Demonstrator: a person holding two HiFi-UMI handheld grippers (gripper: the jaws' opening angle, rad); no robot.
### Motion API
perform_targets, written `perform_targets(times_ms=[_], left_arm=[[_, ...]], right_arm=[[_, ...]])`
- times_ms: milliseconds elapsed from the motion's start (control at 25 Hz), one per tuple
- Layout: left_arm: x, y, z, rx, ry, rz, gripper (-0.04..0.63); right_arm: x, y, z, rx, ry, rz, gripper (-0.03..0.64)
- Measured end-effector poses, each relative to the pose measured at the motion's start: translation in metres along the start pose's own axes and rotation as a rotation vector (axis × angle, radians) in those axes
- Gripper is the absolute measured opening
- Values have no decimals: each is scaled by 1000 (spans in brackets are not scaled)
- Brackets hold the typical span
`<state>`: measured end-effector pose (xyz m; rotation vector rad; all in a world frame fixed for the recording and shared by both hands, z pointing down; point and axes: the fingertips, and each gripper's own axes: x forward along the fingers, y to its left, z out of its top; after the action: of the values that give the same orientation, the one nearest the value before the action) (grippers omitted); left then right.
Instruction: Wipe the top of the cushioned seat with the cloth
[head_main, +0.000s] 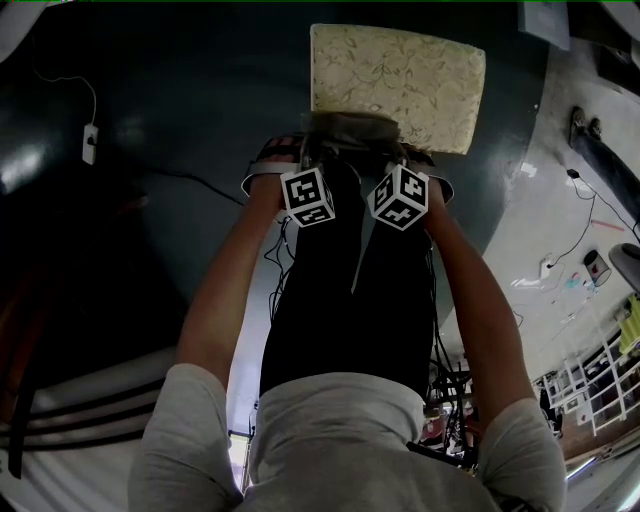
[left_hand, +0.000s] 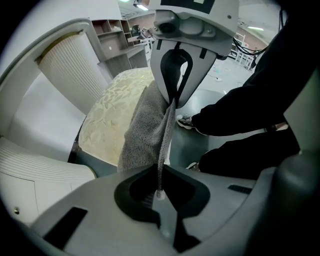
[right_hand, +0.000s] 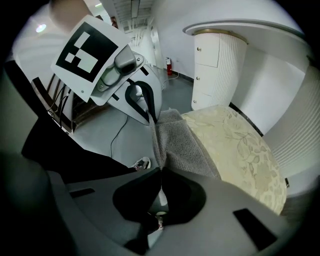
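Left gripper (left_hand: 160, 193), right gripper (right_hand: 160, 202) nipping cloth (left_hand: 145, 135) — seat (right_hand: 240, 150) near edge covered

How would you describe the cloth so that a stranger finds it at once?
Find the square cushioned seat with a pale leaf pattern. At its near edge the cloth is held between the left gripper and the right gripper. It alone is grey and coarse-woven, without pattern.
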<state>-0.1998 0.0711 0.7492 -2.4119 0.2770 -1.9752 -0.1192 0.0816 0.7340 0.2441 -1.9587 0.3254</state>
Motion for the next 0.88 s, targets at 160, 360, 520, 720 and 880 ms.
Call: perform_targets(times_ms=[160,360,520,720,880], left_arm=[[-2,-2,-1,-18,-9,-14,31],[-1,7,2,3,-26,-4,31],[-1,11,3,20,-35,-8,31],[-2,18,3,25,-46,-10,31],[-4,22,4,17,-64,-18,31]], right_arm=[[0,0,1,20,7,-11,15],[-1,-8,2,35,4,-30,15],[-1,-8,2,55,11,-33,15],[-1,-13,5,75,17,-41,15],[-3,-17,7,82,25,-52,15]])
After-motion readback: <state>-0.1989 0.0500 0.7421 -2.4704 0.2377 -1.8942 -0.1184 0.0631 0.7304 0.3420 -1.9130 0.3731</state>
